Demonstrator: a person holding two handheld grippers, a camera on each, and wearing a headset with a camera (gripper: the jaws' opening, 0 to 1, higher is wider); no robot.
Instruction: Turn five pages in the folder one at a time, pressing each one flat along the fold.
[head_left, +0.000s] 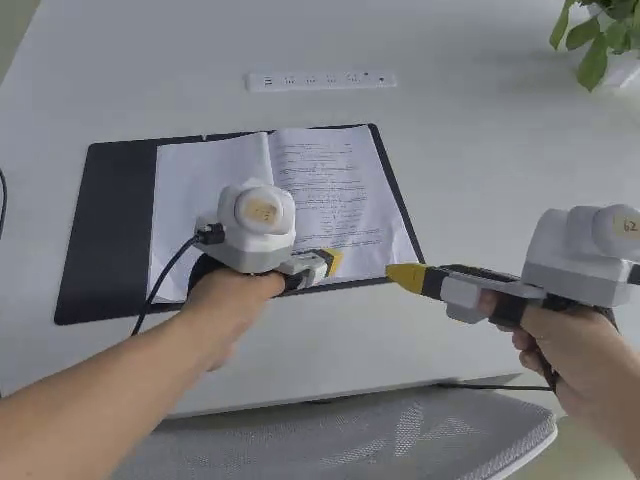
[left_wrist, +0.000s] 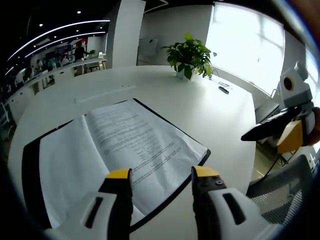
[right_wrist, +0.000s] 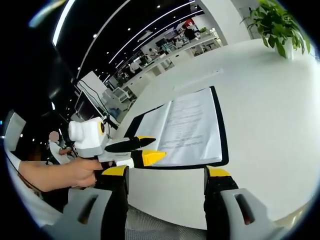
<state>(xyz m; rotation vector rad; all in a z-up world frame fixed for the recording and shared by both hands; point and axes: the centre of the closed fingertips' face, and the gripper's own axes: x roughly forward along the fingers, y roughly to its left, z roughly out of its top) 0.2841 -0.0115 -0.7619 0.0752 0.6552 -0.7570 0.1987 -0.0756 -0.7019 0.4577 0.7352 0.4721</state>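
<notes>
The folder (head_left: 110, 230) lay open on the white table (head_left: 480, 150) in the head view. Its dark cover held white pages (head_left: 330, 190), blank on the left and printed on the right. The left gripper (head_left: 325, 263) hovered over the folder's near edge, and the right gripper (head_left: 405, 277) was just off its near right corner. In the left gripper view the jaws stood wide apart and empty above the printed page. In the right gripper view the jaws were likewise spread, gripping nothing, with an open office behind.
</notes>
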